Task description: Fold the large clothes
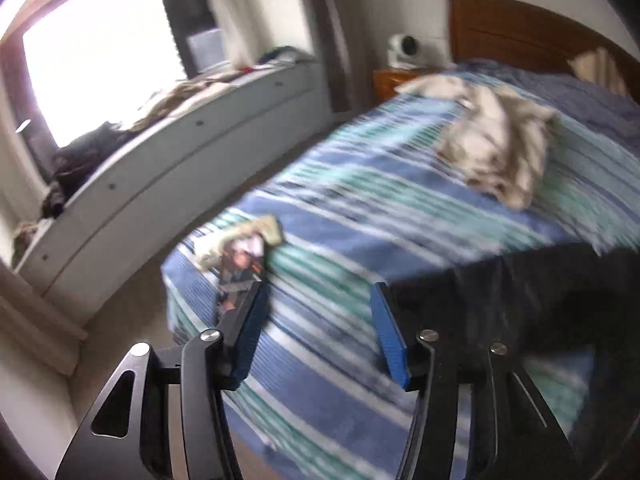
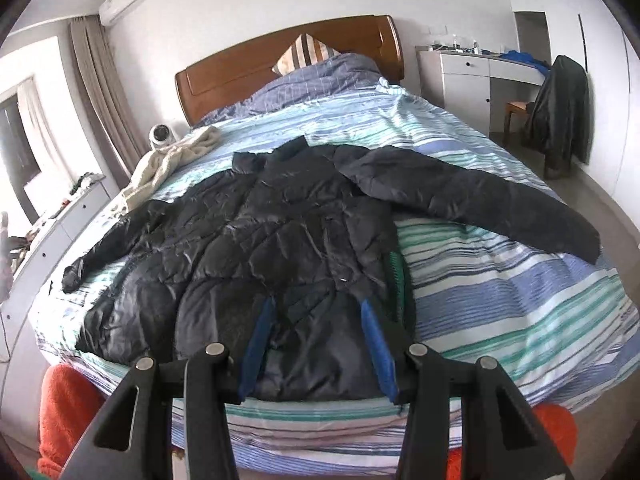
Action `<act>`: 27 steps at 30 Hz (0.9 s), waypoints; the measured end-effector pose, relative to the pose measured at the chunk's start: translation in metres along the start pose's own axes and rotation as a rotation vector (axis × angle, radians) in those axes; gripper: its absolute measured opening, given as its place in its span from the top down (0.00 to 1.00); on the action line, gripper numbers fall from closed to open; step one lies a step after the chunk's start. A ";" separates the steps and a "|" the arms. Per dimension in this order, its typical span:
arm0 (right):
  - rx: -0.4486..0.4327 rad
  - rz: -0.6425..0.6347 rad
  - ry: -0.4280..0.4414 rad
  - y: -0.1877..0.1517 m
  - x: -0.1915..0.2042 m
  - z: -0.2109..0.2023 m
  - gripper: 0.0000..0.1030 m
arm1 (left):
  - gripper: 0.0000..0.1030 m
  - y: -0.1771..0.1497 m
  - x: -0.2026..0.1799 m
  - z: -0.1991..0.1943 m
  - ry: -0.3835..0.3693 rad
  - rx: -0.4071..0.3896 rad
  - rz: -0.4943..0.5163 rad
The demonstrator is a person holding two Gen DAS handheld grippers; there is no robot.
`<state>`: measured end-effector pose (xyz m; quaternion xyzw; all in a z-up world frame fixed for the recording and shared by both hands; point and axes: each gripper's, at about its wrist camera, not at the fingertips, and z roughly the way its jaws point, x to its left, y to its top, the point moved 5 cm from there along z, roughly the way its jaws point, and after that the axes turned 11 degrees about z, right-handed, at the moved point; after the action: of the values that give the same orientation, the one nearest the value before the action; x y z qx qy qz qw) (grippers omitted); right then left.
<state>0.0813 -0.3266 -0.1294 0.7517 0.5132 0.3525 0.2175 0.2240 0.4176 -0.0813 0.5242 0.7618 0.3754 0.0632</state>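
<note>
A black puffer jacket (image 2: 256,232) lies spread flat on the striped bed (image 2: 500,300), collar towards the headboard and both sleeves stretched out sideways. My right gripper (image 2: 317,303) hovers over the jacket's hem near the foot of the bed. Its blue pads (image 2: 378,348) stand apart with the flat fabric showing between them, not pinched. In the blurred left wrist view my left gripper (image 1: 319,286) is open over bare striped cover (image 1: 360,208) with nothing between its fingers. An edge of the jacket (image 1: 520,300) lies just to its right.
A crumpled beige garment (image 1: 500,148) lies near the pillows. A small printed packet (image 1: 240,256) sits at the bed's corner. A white drawer unit (image 1: 160,184) with clothes runs under the window. A chair with a dark coat (image 2: 560,112) stands by the desk. Orange fleece (image 2: 68,412) shows below.
</note>
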 end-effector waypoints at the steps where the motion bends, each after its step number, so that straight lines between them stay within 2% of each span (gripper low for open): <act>1: 0.007 0.003 -0.012 0.001 -0.004 0.001 0.52 | 0.39 -0.014 -0.014 -0.007 -0.035 -0.008 0.033; 5: 0.039 0.026 -0.065 0.010 -0.023 0.008 0.52 | 0.24 -0.056 -0.090 -0.038 -0.216 -0.016 0.186; 7: 0.037 0.030 -0.063 0.015 -0.024 0.007 0.52 | 0.16 -0.076 -0.127 -0.053 -0.312 -0.009 0.277; 9: 0.038 0.024 -0.054 0.016 -0.019 0.007 0.52 | 0.13 -0.091 -0.150 -0.051 -0.386 0.024 0.298; 11: 0.055 0.012 -0.045 0.014 -0.012 0.011 0.52 | 0.13 -0.090 -0.159 -0.038 -0.412 0.064 0.261; 14: 0.089 -0.006 -0.033 0.004 0.001 0.020 0.52 | 0.13 -0.064 -0.144 0.009 -0.368 0.100 0.091; 16: 0.111 -0.009 -0.020 -0.001 0.010 0.025 0.52 | 0.13 -0.043 -0.135 0.024 -0.340 0.078 -0.001; 17: 0.122 -0.012 -0.013 -0.004 0.017 0.029 0.52 | 0.13 -0.031 -0.133 0.033 -0.302 0.060 -0.018; 18: 0.131 -0.016 -0.008 -0.006 0.023 0.032 0.52 | 0.13 -0.022 -0.136 0.043 -0.261 0.042 -0.014; 20: 0.146 -0.026 0.001 -0.011 0.034 0.036 0.52 | 0.11 -0.007 -0.149 0.077 -0.123 0.042 0.080; 21: 0.151 -0.032 0.005 -0.013 0.040 0.037 0.52 | 0.11 -0.010 -0.152 0.098 -0.044 0.086 0.133; 22: 0.154 -0.036 0.008 -0.014 0.043 0.038 0.52 | 0.12 -0.018 -0.153 0.130 0.068 0.181 0.195; 23: 0.158 -0.042 0.011 -0.015 0.046 0.038 0.52 | 0.09 -0.026 -0.150 0.153 0.134 0.253 0.231; 24: 0.160 -0.045 0.011 -0.017 0.048 0.037 0.52 | 0.00 -0.030 -0.141 0.165 0.129 0.251 0.216; 27: 0.165 -0.051 -0.004 -0.020 0.047 0.038 0.52 | 0.00 -0.020 -0.121 0.159 0.152 0.245 0.165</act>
<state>0.1075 -0.2743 -0.1539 0.7546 0.5588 0.3019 0.1650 0.3404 0.3924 -0.2423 0.5588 0.7589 0.3222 -0.0898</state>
